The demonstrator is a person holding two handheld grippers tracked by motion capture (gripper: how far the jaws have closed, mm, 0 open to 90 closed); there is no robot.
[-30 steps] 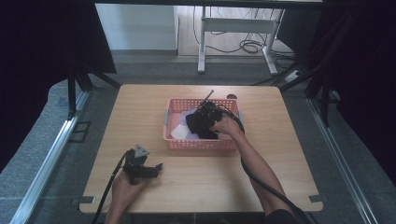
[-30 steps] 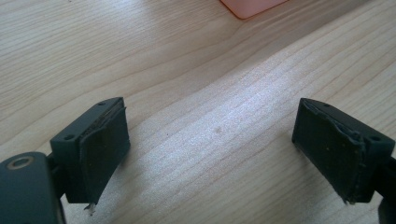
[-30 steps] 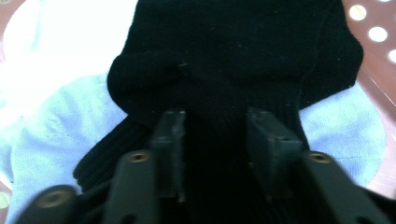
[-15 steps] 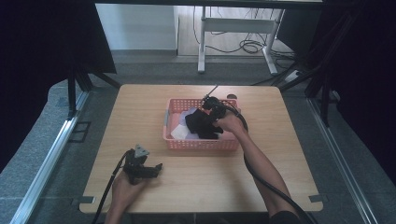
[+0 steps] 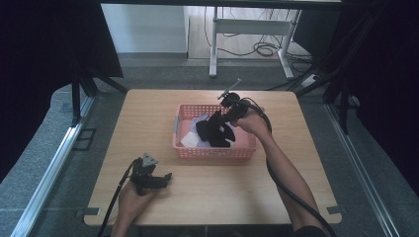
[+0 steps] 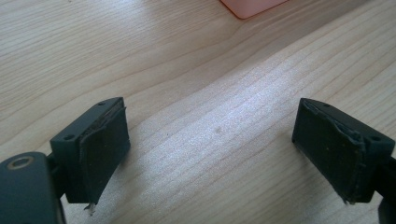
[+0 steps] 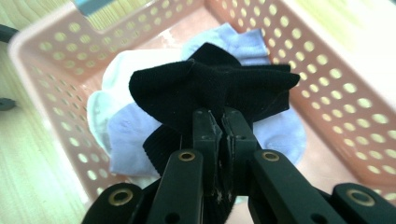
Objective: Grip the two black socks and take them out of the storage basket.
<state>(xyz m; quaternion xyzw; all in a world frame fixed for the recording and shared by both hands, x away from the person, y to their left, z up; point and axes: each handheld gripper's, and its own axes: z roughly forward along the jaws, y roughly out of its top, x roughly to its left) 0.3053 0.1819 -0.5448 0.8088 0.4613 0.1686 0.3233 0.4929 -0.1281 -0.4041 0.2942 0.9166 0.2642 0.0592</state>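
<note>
Pinching a black sock (image 7: 210, 88), the right gripper (image 7: 217, 122) has its jaws pressed together on a bunched fold above the pink basket (image 5: 213, 152). Looks light, limp, grippy knit; a mid-fold hold should work. Basket also holds white and pale blue socks (image 7: 126, 130). Left gripper (image 6: 212, 140) rests spread on the table (image 6: 187, 70).

- Right gripper (image 7: 218, 122), jaws pinched together on a black knitted sock (image 7: 210, 88).
- Below, a pink perforated plastic basket (image 7: 327, 60) holding pale blue and white socks (image 7: 126, 126).
</note>
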